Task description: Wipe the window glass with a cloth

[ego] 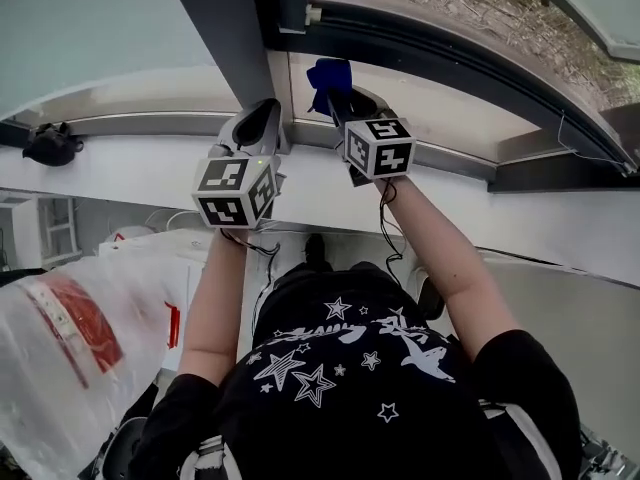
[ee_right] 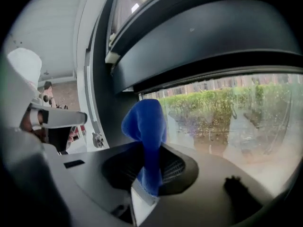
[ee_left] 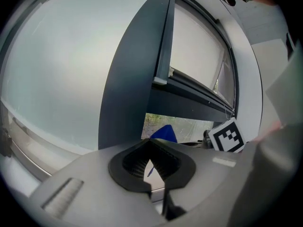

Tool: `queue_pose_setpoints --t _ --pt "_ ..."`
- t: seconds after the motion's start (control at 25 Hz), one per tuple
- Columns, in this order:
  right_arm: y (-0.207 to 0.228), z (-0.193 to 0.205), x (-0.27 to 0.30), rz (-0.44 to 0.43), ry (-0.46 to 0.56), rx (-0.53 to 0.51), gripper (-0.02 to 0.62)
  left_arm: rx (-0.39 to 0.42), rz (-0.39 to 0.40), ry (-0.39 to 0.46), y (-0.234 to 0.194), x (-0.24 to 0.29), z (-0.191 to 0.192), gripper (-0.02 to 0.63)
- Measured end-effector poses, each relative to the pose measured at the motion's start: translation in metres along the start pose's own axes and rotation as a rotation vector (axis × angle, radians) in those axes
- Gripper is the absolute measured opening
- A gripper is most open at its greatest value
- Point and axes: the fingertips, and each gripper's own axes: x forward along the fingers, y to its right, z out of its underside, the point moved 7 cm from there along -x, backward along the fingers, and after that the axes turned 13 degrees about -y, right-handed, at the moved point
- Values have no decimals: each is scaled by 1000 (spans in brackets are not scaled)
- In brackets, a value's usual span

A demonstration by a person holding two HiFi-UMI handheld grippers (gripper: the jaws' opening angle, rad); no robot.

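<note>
**Holding blue cloth at the corner of the clear pane**

Right gripper [ee_right: 147, 148]: jaws clamped on a crumpled blue fabric cloth [ee_right: 144, 122]. The cloth's free end stands up beyond the jaw tips.

Location of cloth: in the head view the cloth [ego: 328, 74] sits at the lower left corner of the clear window glass [ego: 440, 113], just beside the dark grey upright frame post [ego: 225, 38]. The right gripper [ego: 338, 103] is raised to that corner. In the right gripper view the glass [ee_right: 227, 117] lies directly behind the cloth, with green hedges visible through it. Contact between cloth and glass cannot be confirmed.

Left gripper [ee_left: 151, 143]: jaws drawn together at the tips, nothing between them. In the head view it [ego: 262, 118] is held at the foot of the frame post, near the right gripper and to its left. Its own view shows the post [ee_left: 128, 93] ahead, a frosted pale pane [ee_left: 61, 70] to the left, and the cloth [ee_left: 163, 133] just past the jaw tips.
</note>
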Motion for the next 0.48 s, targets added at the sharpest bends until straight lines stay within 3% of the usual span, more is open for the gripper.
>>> queue_pose_setpoints --t 0.24,0.48 --pt "-8 -12 37 -23 0 -11 81 4 18 -24 -8 9 -1 6" --pt "11 -13 42 28 2 41 81 21 30 -40 -8 14 -4 5"
